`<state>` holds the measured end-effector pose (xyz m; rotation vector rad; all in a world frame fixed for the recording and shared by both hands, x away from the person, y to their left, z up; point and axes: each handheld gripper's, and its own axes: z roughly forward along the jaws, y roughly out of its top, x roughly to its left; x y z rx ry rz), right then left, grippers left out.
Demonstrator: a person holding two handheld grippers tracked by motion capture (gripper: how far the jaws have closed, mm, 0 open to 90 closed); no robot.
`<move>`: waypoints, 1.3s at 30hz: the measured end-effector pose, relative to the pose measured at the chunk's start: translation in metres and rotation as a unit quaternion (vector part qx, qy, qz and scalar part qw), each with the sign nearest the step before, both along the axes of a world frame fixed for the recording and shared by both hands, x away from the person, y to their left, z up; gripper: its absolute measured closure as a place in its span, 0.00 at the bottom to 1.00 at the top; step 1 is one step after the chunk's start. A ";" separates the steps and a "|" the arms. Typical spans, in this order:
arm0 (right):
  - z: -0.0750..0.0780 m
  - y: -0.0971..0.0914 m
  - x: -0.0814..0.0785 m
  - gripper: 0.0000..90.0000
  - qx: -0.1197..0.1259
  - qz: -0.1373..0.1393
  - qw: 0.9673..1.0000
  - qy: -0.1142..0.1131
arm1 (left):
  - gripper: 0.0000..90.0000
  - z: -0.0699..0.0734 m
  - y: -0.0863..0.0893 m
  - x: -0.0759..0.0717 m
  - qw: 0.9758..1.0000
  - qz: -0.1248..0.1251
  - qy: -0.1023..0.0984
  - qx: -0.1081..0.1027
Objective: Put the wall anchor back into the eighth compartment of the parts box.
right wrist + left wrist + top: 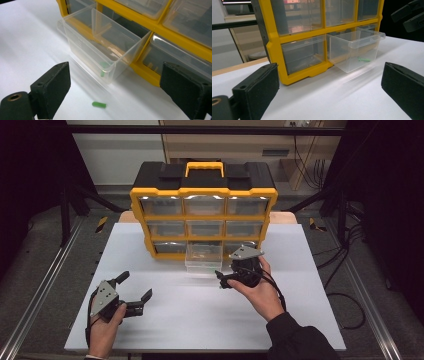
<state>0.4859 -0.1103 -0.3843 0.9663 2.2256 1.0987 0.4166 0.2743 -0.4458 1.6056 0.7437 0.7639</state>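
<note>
High view shows a yellow and black drawer cabinet [202, 210] standing at the far side of a white table [200, 320], and every place below is given from that cabinet. Its bottom middle drawer [203, 257], a clear plastic one, is pulled out toward the person and rests on the table in front of the cabinet's lower edge. The right gripper [223, 279] is held in the person's right hand [260, 292] just in front of the cabinet's lower right part, close beside the pulled-out drawer, with its jaws pointing toward the space in front of that drawer. In the right gripper view the two black jaws stand wide apart with nothing between the pads; a small green piece [99, 104] lies loose on the table just in front of the drawer's [105, 47] near corner, between the jaws' lines but touched by neither. A second green piece [103, 73] lies inside the drawer against its front wall. The left gripper [135, 287] is held in the left hand [105, 332] well in front of the cabinet and off to its left side, low over the table. In the left gripper view its jaws are also spread wide and empty, looking toward the cabinet's [274, 50] bottom row, where the green piece [364, 59] shows through the clear drawer [354, 50].
</note>
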 end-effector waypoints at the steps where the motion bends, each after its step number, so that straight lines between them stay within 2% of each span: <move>1: 0.000 0.000 0.000 0.11 0.001 -0.003 1.000 0.002 | 0.01 0.000 0.000 0.000 1.000 0.000 -0.001 0.001; 6: -0.003 -0.004 -0.002 0.11 0.005 -0.006 1.000 0.008 | 0.01 0.000 0.000 0.000 1.000 -0.001 -0.001 0.002; 7: -0.004 -0.005 -0.002 0.11 0.003 -0.002 1.000 0.003 | 0.01 0.000 0.000 0.000 1.000 -0.001 -0.001 0.001; 11: -0.009 -0.007 -0.004 0.10 0.009 -0.009 1.000 0.015 | 0.01 0.001 0.000 -0.001 1.000 -0.001 -0.002 0.001; 16: -0.015 -0.008 -0.005 0.10 0.008 -0.007 1.000 0.024 | 0.01 0.001 0.000 -0.001 1.000 -0.001 -0.002 0.000; 17: -0.016 -0.008 -0.005 0.10 0.005 -0.004 1.000 0.019 | 0.01 0.001 0.000 -0.001 1.000 -0.001 -0.002 0.000; 21: -0.019 -0.008 -0.005 0.10 0.009 -0.004 0.999 0.033 | 0.01 0.000 0.000 0.000 1.000 0.000 -0.001 0.001; 39: -0.043 -0.006 -0.005 0.10 -0.006 0.000 0.998 0.059 | 0.01 0.001 0.001 -0.001 1.000 -0.001 -0.004 -0.002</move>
